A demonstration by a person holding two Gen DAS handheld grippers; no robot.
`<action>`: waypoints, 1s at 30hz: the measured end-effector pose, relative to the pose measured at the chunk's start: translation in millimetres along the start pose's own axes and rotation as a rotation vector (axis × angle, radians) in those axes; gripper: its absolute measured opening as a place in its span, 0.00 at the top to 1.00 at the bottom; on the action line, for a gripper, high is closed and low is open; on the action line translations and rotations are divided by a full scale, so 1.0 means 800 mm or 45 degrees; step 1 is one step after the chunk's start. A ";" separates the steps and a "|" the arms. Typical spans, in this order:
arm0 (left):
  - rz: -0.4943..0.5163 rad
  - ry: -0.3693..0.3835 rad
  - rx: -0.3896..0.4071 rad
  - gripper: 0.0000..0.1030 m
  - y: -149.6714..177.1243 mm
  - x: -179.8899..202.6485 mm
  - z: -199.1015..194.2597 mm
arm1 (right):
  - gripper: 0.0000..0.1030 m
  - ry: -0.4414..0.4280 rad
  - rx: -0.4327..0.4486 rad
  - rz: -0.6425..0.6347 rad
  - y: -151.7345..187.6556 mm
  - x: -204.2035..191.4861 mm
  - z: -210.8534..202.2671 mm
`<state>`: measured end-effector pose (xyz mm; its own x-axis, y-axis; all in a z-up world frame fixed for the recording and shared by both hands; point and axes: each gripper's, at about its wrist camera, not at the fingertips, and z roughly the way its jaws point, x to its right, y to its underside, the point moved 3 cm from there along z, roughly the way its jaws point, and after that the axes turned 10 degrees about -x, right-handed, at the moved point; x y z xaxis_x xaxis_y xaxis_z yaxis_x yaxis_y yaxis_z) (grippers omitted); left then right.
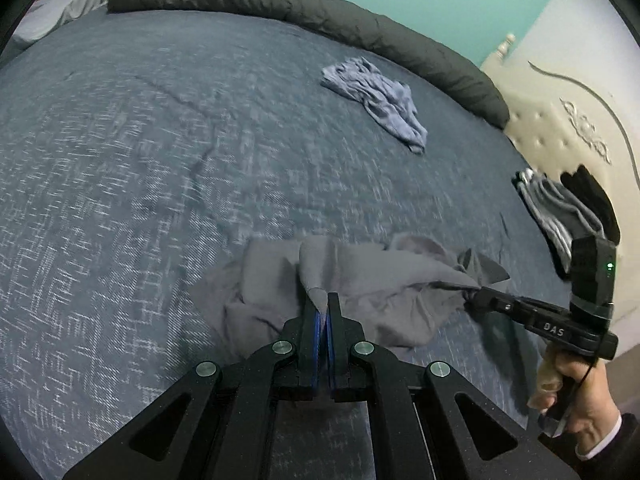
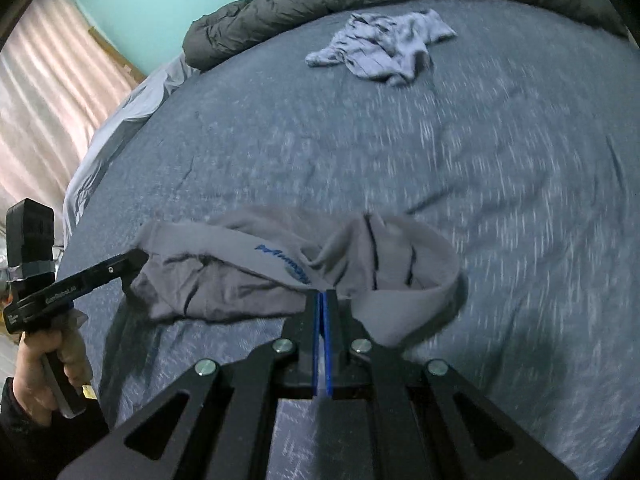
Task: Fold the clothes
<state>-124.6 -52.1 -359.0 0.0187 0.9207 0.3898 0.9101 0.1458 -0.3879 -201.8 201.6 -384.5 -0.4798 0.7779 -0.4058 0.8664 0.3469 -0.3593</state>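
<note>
The gray shirt (image 2: 280,276) is soft, light and floppy, bunched on the bed (image 1: 120,200) between both grippers; an edge or corner seems the best hold. The left gripper (image 1: 322,300) and the right gripper (image 2: 325,296) are each pinched closed on a fold. Well beyond the fingers lies a crumpled blue garment (image 2: 384,48); nothing blocks the way.

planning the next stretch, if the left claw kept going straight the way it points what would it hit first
The grey garment it is already shut on; past that, only bare bedspread as far as the left wrist view shows, though depth is unclear.
</note>
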 end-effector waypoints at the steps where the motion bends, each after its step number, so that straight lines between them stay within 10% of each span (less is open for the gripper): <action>1: 0.011 0.006 -0.009 0.98 0.003 0.003 0.001 | 0.97 -0.008 0.019 0.012 0.003 0.002 -0.004; 6: 0.032 0.047 -0.040 0.91 0.013 0.016 0.008 | 0.92 -0.068 0.178 0.111 -0.003 0.016 -0.041; 9: 0.001 0.077 0.002 0.77 0.009 0.014 -0.010 | 0.60 -0.104 0.287 0.172 -0.006 0.028 -0.067; 15: -0.099 0.037 0.168 0.66 -0.010 -0.023 -0.055 | 0.60 -0.147 0.302 0.292 -0.001 0.055 -0.059; 23: -0.132 0.000 0.107 0.68 -0.016 -0.051 -0.022 | 0.60 -0.180 0.267 0.376 -0.010 0.068 -0.038; 30: -0.050 -0.004 0.070 0.95 -0.016 -0.033 -0.009 | 0.60 -0.142 0.269 0.380 -0.016 0.074 -0.043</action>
<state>-133.7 -81.2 -358.5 -0.0178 0.9151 0.4028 0.8860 0.2012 -0.4178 -236.4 261.7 -375.2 -0.2331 0.7627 -0.6033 0.9281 -0.0106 -0.3721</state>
